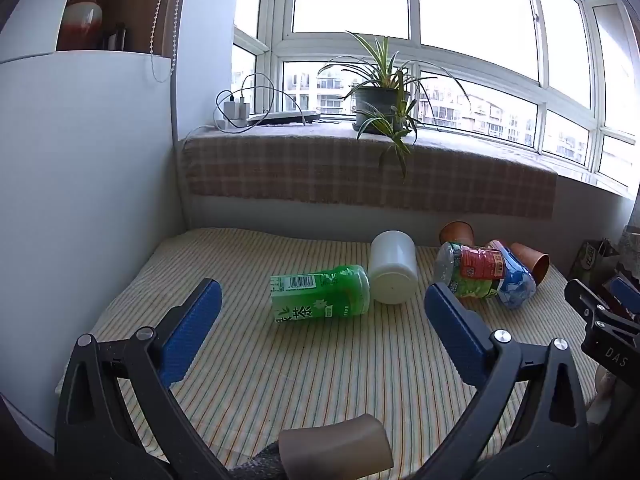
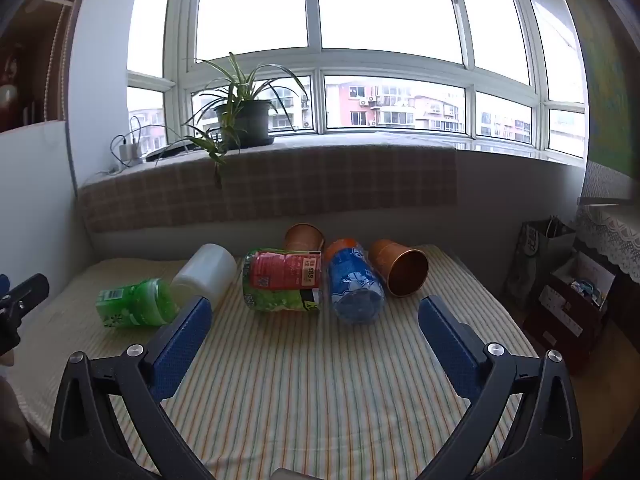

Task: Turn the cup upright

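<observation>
Two orange-brown cups lie on their sides on the striped cloth: one [image 2: 400, 266] at the right with its mouth toward me, also in the left wrist view [image 1: 530, 261], and one [image 2: 303, 237] behind the bottles [image 1: 457, 233]. A white cup [image 1: 393, 267] lies on its side, bottom toward the left camera [image 2: 206, 270]. My left gripper [image 1: 322, 300] is open and empty, short of the white cup. My right gripper [image 2: 316, 316] is open and empty, short of the bottles.
A green bottle [image 1: 320, 294], a red-labelled bottle [image 2: 282, 280] and a blue bottle [image 2: 354, 284] lie on the cloth. A potted plant [image 2: 240, 120] stands on the sill. Bags and boxes [image 2: 560, 280] stand at the right. A wall [image 1: 80, 200] bounds the left.
</observation>
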